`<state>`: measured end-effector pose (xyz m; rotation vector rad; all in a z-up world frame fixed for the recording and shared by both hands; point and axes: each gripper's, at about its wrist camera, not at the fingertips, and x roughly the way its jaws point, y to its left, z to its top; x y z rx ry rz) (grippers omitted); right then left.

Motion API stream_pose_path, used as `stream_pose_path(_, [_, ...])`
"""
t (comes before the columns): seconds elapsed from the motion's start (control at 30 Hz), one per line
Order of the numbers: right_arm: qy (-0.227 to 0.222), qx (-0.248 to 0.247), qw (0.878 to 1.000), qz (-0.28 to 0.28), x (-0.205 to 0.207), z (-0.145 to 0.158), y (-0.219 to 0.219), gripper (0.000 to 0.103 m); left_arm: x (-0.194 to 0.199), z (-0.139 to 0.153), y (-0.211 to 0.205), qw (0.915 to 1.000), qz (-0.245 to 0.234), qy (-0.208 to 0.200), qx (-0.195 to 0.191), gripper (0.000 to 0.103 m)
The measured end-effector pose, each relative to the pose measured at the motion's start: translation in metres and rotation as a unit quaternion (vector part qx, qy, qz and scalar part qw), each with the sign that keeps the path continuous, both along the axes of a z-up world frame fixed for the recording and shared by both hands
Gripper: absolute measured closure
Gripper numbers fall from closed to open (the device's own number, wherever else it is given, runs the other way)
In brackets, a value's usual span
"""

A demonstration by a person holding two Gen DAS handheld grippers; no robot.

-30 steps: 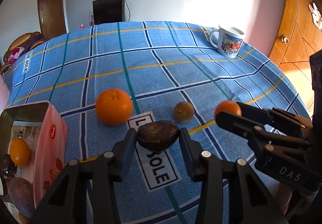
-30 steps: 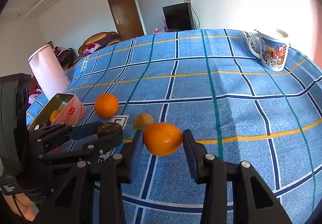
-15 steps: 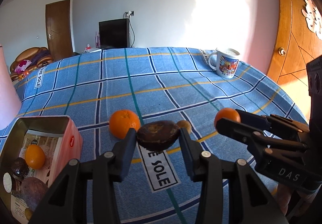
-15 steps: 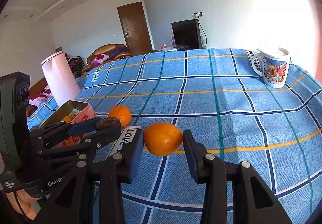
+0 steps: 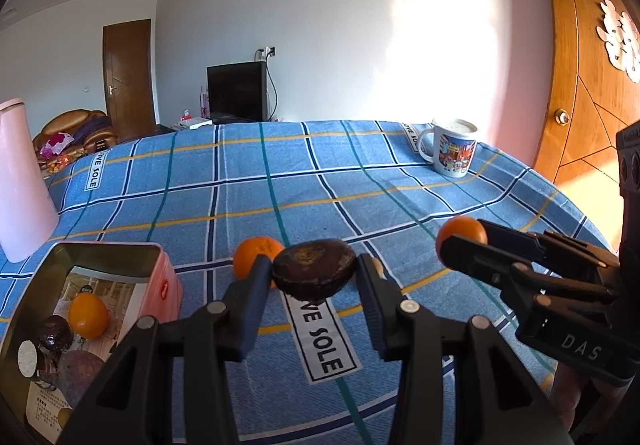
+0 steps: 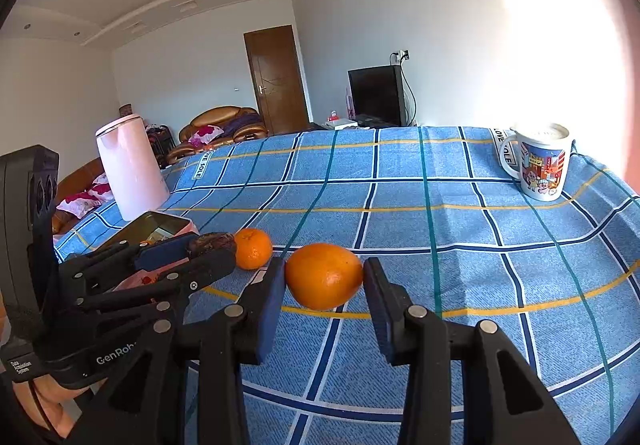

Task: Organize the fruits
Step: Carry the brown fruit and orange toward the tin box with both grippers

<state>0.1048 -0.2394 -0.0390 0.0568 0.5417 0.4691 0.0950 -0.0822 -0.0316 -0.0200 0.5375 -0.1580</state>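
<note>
My left gripper point(image 5: 314, 276) is shut on a dark brown fruit point(image 5: 314, 273) and holds it above the blue checked tablecloth point(image 5: 280, 181). My right gripper point(image 6: 324, 277) is shut on an orange point(image 6: 324, 275), also held above the cloth; it shows in the left wrist view point(image 5: 460, 231). A second orange point(image 5: 256, 259) lies on the cloth just behind the left gripper, also seen in the right wrist view point(image 6: 253, 247). A pink tin point(image 5: 160, 285) at the left holds an orange point(image 5: 88, 315) and dark fruits point(image 5: 54, 331).
A pink kettle point(image 6: 130, 169) stands at the far left of the table. A printed mug point(image 5: 454, 152) stands at the far right corner. A small brownish fruit is almost hidden behind the left gripper's right finger. A wooden door is to the right.
Both grippers have risen and tilted up with their fruits, so more of the room shows. The small brownish fruit has slipped behind the left gripper's finger.
</note>
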Motion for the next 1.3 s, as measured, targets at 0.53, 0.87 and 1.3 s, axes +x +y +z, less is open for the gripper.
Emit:
stream_pose_path(0.53, [-0.032, 0.009, 0.999, -0.001, -0.011, 0.006, -0.003, 0.061, -0.012, 0.006, 0.001, 0.9993, 0.013, -0.035, 0.007, 0.058])
stream_pose_path(0.87, [-0.061, 0.0, 0.998, -0.004, -0.021, 0.01, -0.001, 0.061, -0.02, 0.009, 0.004, 0.9981, 0.023, -0.057, 0.007, 0.058])
stream_pose_path(1.3, [-0.082, -0.031, 0.996, 0.009, -0.032, 0.022, 0.022, 0.061, -0.03, 0.012, 0.024, 0.9969, 0.04, -0.068, -0.003, 0.058])
